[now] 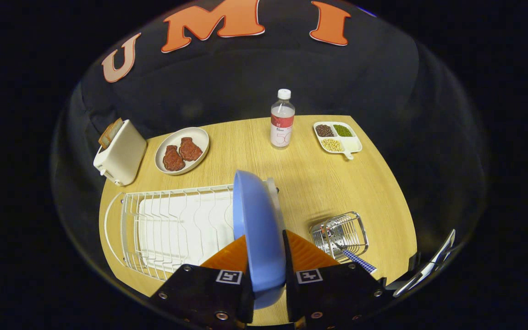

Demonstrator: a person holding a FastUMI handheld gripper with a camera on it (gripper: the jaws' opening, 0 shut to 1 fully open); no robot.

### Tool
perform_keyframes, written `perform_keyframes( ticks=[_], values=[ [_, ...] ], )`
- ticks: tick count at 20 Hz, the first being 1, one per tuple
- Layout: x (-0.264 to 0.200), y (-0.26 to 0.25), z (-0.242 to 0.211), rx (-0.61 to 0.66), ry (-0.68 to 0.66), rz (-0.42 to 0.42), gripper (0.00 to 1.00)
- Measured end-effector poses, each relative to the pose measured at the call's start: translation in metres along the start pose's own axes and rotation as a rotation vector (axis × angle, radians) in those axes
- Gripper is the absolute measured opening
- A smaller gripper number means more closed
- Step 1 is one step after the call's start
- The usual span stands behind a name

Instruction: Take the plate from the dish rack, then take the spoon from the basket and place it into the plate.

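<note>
Clamped on the rim of a blue plate (pixel 258 229), the claw (pixel 266 256) is seen with one finger pressed to each face of the dish. The plate is held on edge, upright between the fingers, and is raised above the right end of the white wire dish rack (pixel 172 224), which is laid on the wooden table (pixel 319 178) with a white drip tray beneath its wires. No other dishes are seen in the rack's slots.

Just to the right of the fingers a small wire basket (pixel 341 233) is stood on the table, and a spoon (pixel 351 256) with a blue-and-white chequered handle is lodged in it, the handle leaning out over the basket's near edge.

Beyond the plate, near the table's far edge, a clear water bottle (pixel 282 120) with a white cap and red label is stood upright. To its right a white divided tray (pixel 337 137) is set, its compartments filled with dark, green and pale beans. To the bottle's left a white plate (pixel 182 150) bearing two reddish-brown pieces of meat is placed, and further left a white toaster (pixel 121 153) with a slice of bread in its slot is stood at the table's corner.
</note>
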State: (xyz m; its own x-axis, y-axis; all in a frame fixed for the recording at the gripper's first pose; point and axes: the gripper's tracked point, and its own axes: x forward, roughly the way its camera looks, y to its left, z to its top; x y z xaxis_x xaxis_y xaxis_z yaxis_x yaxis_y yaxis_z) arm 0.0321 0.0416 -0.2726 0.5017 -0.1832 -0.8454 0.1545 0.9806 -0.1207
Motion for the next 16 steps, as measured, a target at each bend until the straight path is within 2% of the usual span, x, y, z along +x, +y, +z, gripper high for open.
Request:
perform_keyframes(
  ticks=[2,5,7,16],
  values=[
    [-0.008,-0.002,0.003,0.013,-0.003,0.003,0.28],
    [-0.027,0.005,0.005,0.070,-0.001,0.067,0.25],
    [-0.038,0.001,0.001,0.071,-0.012,0.075,0.25],
    [-0.081,-0.019,-0.043,0.089,0.008,0.194,0.25]
  ],
)
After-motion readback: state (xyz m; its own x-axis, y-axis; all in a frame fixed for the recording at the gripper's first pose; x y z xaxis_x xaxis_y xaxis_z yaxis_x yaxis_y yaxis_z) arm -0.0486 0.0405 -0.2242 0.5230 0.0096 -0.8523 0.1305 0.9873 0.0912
